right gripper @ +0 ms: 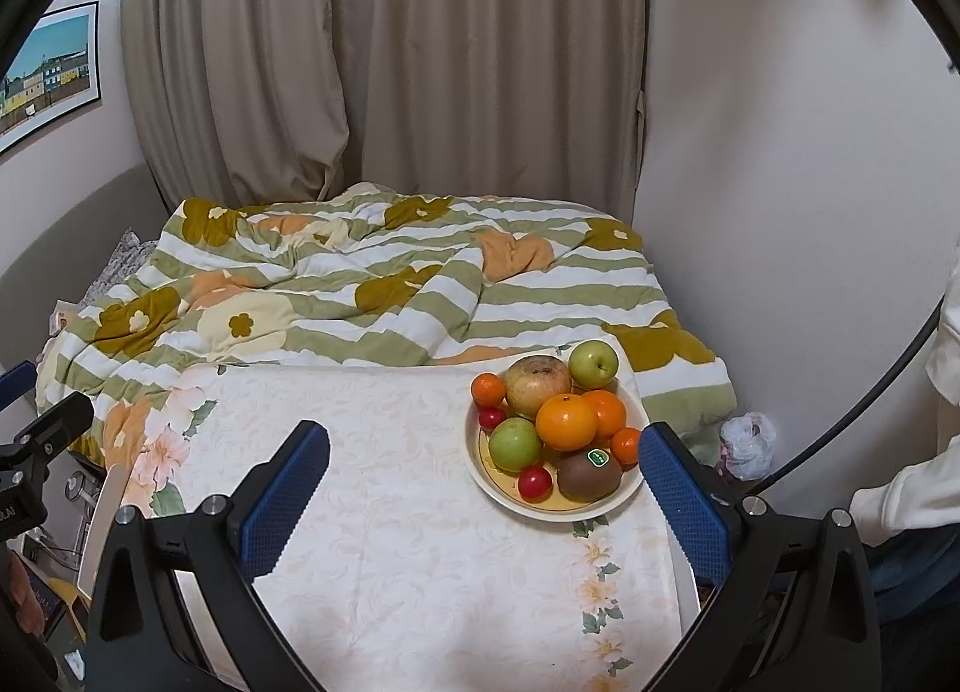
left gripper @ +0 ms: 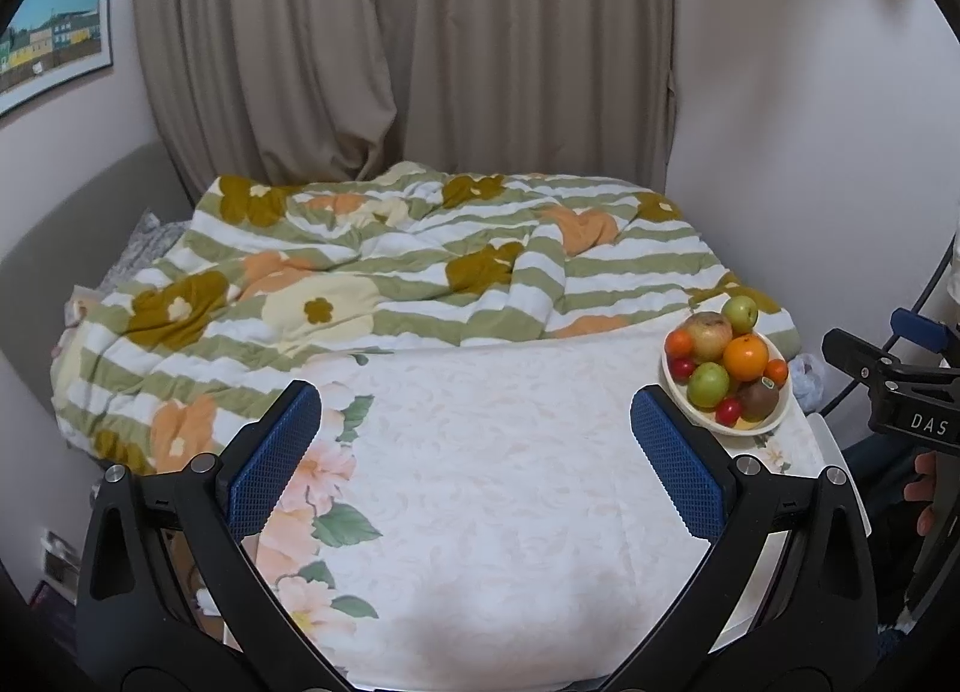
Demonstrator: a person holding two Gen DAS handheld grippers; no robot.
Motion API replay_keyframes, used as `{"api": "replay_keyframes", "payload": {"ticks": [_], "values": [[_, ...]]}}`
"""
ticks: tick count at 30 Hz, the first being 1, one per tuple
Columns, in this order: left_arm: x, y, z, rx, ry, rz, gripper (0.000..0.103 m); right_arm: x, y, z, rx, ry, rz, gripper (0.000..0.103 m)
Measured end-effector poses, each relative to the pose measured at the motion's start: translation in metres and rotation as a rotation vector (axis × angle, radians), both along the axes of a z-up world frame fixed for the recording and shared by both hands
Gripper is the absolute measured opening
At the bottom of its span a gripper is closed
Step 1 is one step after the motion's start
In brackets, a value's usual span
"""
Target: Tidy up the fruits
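Note:
A cream plate (right gripper: 635, 488) piled with fruit stands on the right side of a table with a floral cloth (right gripper: 420, 542). On it are a large orange (right gripper: 566, 421), green apples (right gripper: 515, 444) (right gripper: 593, 363), a yellow-brown apple (right gripper: 537, 383), a kiwi (right gripper: 588, 476), small tangerines and red cherry tomatoes. The plate also shows in the left wrist view (left gripper: 774, 422). My right gripper (right gripper: 483, 503) is open and empty above the table, the plate just inside its right finger. My left gripper (left gripper: 474, 455) is open and empty over the table's middle, left of the plate.
A bed with a striped floral quilt (right gripper: 360, 284) lies behind the table. Beige curtains (right gripper: 390, 62) hang at the back. A crumpled plastic bag (right gripper: 747, 446) lies on the floor right of the table. A person's white sleeve (right gripper: 900, 494) is at the right edge.

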State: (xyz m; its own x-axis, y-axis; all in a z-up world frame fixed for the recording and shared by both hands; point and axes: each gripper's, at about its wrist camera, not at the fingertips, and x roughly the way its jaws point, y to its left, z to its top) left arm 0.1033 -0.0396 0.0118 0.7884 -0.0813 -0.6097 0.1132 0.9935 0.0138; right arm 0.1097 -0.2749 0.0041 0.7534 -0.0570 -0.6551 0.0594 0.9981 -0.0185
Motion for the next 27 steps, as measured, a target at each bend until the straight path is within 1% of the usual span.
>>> {"api": "replay_keyframes", "payload": {"ticks": [22,27], "values": [[0.0003,0.0065,0.0005,0.003,0.007,0.005,0.103,-0.0001,-0.0013,-0.0003,0.002,-0.002,0.0,0.103],[-0.004,0.0082,0.002,-0.011,0.0,0.011,0.103,-0.0002,-0.0014,-0.0003,0.003,-0.005,-0.001,0.103]]}}
